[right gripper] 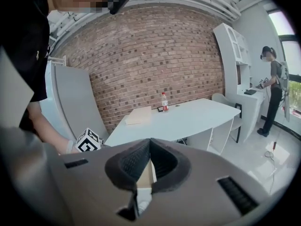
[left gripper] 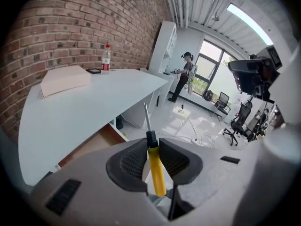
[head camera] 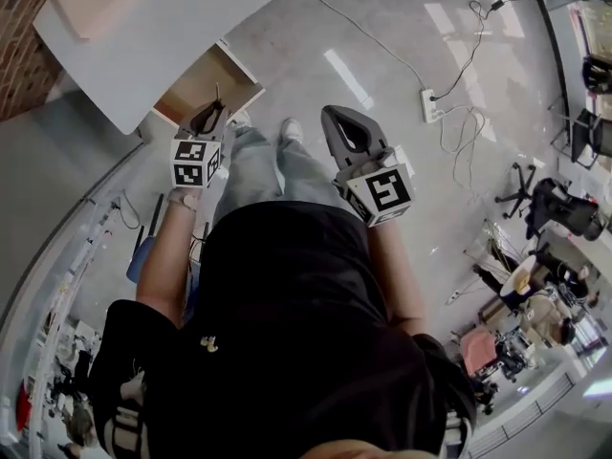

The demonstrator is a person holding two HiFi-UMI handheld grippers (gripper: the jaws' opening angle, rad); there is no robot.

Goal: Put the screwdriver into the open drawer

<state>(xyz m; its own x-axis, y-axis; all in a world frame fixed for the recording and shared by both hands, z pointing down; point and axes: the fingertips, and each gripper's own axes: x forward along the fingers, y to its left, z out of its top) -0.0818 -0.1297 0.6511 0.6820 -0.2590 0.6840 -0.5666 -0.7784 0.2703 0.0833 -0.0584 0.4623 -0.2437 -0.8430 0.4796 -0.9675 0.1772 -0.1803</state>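
My left gripper (left gripper: 151, 146) is shut on the screwdriver (left gripper: 154, 166). The yellow handle sits between the pads, and the black collar and metal shaft stick out forward. In the head view the left gripper (head camera: 212, 115) hangs at the near edge of the open wooden drawer (head camera: 203, 82), with the screwdriver's shaft (head camera: 217, 94) over it. The drawer (left gripper: 96, 142) juts from under the white desk (left gripper: 89, 112). To the right, my right gripper (head camera: 333, 118) is held over the floor, shut and holding nothing. Its pads (right gripper: 141, 159) touch at the tips.
On the desk (right gripper: 188, 117) lie a flat beige box (left gripper: 65, 79) and a red-capped bottle (left gripper: 106, 58). A power strip with cables (head camera: 430, 105) lies on the floor. Office chairs (head camera: 564, 208) stand at the right. A person (left gripper: 185, 76) stands by the far cabinet.
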